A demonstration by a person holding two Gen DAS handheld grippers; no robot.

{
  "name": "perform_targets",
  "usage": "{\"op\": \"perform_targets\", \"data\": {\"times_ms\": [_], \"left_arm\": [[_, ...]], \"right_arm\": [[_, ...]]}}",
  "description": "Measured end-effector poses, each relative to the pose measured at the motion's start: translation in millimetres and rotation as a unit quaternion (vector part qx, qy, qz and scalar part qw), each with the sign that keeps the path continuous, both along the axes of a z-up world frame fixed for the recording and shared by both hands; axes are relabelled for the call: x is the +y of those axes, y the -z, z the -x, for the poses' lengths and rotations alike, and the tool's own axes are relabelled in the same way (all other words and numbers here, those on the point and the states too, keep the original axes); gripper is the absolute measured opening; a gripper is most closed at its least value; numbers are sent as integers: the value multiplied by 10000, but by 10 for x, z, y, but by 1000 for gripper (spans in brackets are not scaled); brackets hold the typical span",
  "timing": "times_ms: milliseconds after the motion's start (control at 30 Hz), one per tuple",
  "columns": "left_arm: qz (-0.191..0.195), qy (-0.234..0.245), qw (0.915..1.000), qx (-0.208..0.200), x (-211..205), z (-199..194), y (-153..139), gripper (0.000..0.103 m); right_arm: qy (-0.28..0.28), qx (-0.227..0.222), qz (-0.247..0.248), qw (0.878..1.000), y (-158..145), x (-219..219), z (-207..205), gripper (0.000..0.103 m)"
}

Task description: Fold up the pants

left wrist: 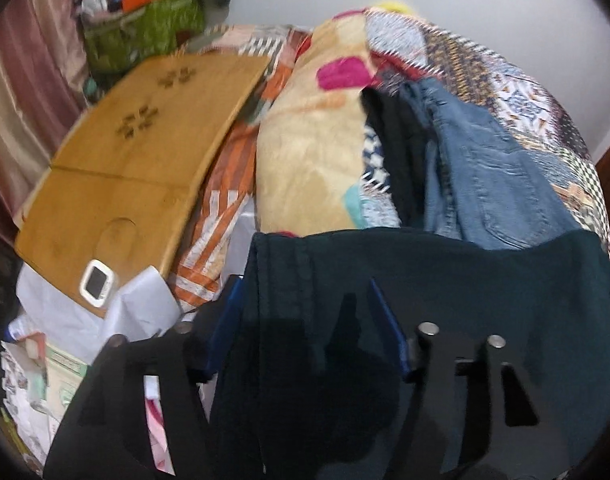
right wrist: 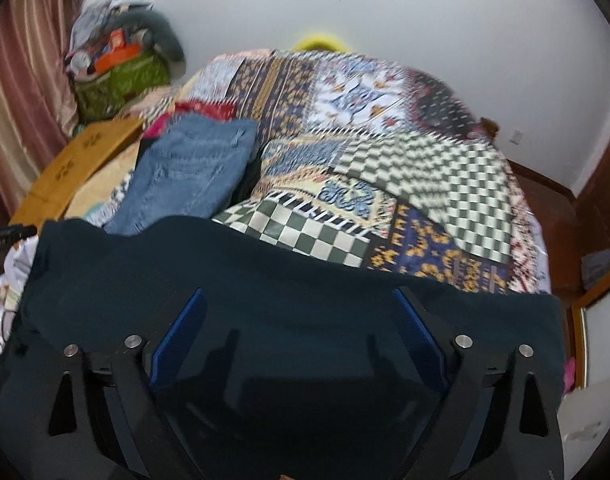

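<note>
Dark teal pants (left wrist: 485,288) lie spread across the near edge of the bed, filling the lower half of both views (right wrist: 265,264). My left gripper (left wrist: 307,316) points down over the pants' left side. Its blue pads stand apart, with a seamed edge of the cloth running between them, and I see no pinch in the fabric. My right gripper (right wrist: 299,320) hovers over the pants further right with its jaws spread wide and only flat cloth below them. Both views are blurred.
Folded blue jeans (right wrist: 193,168) rest on the patterned bedspread (right wrist: 405,160) behind the dark pants. A cream blanket (left wrist: 313,140) and a wooden board (left wrist: 137,152) with a small white device (left wrist: 97,282) lie to the left. A green bag (left wrist: 145,32) stands by the curtain.
</note>
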State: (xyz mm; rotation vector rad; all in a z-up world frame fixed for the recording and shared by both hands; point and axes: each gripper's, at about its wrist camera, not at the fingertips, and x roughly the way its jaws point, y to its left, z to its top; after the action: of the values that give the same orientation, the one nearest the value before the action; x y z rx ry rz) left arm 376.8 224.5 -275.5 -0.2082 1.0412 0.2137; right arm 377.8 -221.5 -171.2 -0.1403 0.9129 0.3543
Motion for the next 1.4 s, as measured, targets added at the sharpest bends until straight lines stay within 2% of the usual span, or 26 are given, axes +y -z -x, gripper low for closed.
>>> {"op": "perform_targets", "data": {"times_ms": [167,267,433,500,533,567,600,667,700,733,767,867,1000,1200,1400], "left_arm": [[409,-197,9987,249,205,-241,249,40],[666,-261,9970,307,255,-331,353,37],[720,-327,9962,372,247,-360,369,33],[689,-336,9964,354,226,-332,333,28],[675,-328,9966,345,221,-324,313,25],[620,-334,9970,330,203,-307,282,13],[527,-343,9975,328,182,-290,246,10],[457,-326,9981,259,152,-260,175,9],[367,-322,9986,225,131,-244,131,9],[303,-313,9989,190,113,-235,92,9],[240,-304,9991,152,94,-224,47,9],[-27,-311,9995,-21,63,-196,-155,8],[-256,-340,9981,-438,138,-192,-547,9],[-370,-279,9948,-906,151,-143,-991,9],[-270,-138,9940,-1050,92,208,-1121,9]], "right_arm": [[-294,289,123,9991,197,108,-327,81],[-449,408,112,9981,274,172,-481,81],[-800,739,24,9940,403,295,-681,78],[-936,921,-81,9913,440,337,-689,77],[-948,920,-69,9912,444,347,-668,74],[-967,917,-75,9911,448,349,-649,65],[-988,977,-168,9902,456,344,-621,59],[-1029,1239,-418,9861,488,338,-585,33],[-1026,1269,-429,9857,499,350,-557,31],[-1003,1199,-347,9871,497,367,-522,25],[-1004,1119,-255,9883,483,388,-498,15],[-922,859,32,9920,394,422,-462,7],[-743,212,171,9969,54,383,-463,7],[-510,-344,26,9981,-461,334,-375,6],[-490,-447,-22,9978,-604,315,-116,6]]}}
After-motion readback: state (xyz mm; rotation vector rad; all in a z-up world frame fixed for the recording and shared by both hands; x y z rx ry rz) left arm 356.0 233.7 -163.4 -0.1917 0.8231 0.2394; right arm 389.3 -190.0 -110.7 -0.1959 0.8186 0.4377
